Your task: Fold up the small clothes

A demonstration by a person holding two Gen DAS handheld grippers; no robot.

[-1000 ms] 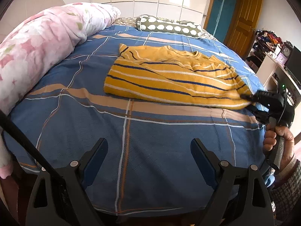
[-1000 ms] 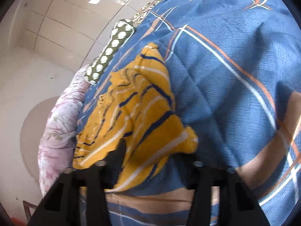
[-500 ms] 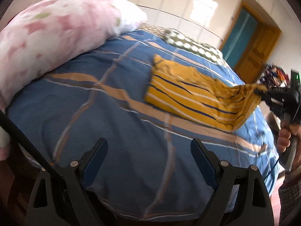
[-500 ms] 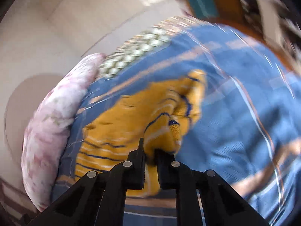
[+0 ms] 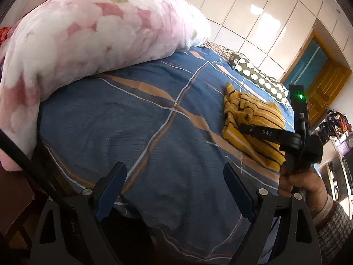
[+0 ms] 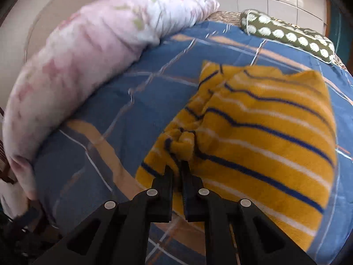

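A yellow sweater [image 6: 264, 119] with navy and white stripes lies on the blue plaid bedspread [image 6: 136, 101]. My right gripper [image 6: 177, 167] is shut on a bunched edge of the sweater and holds that part folded over the rest. In the left wrist view the sweater [image 5: 253, 114] lies at the right, with the right gripper [image 5: 241, 127] reaching over it. My left gripper [image 5: 174, 181] is open and empty above bare bedspread [image 5: 132, 121], well left of the sweater.
A big pink floral quilt roll [image 5: 88, 33] lies along the bed's left side. A green dotted bolster [image 5: 258, 77] lies at the far end. White wardrobe doors and a wooden door [image 5: 326, 92] stand beyond. A cluttered desk [image 5: 339, 123] is at the right.
My right gripper closed on the sweater's right edge, lifted it and carried it left over the garment. My left gripper swung left, toward the pink quilt.
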